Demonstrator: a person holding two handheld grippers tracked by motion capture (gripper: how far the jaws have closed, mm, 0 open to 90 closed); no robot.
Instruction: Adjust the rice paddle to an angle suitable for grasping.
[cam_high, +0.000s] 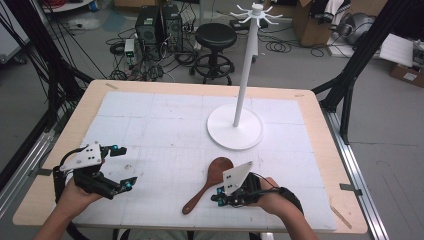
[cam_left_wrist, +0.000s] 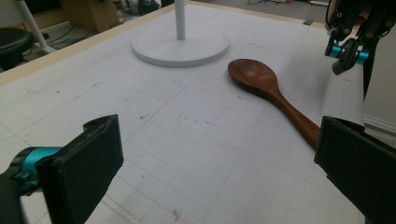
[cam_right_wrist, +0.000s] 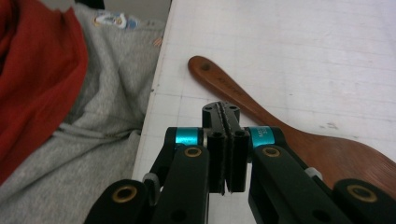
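Wooden spoon (cam_high: 207, 183) flat on worktop (cam_high: 165, 135), near front edge, bowl toward white stand (cam_high: 235, 127); not gripped.

Right gripper (cam_high: 218, 196) sits just beside the handle, jaws pressed together on nothing, spoon passing to one side in the right gripper view. Risk: with jaws together it can only nudge the handle, and a push could skate the spoon over the near worktop edge. Right hand low, gripper pointing across the worktop. Left gripper (cam_high: 123, 167) well apart at the left, jaws wide, aimed at the spoon.
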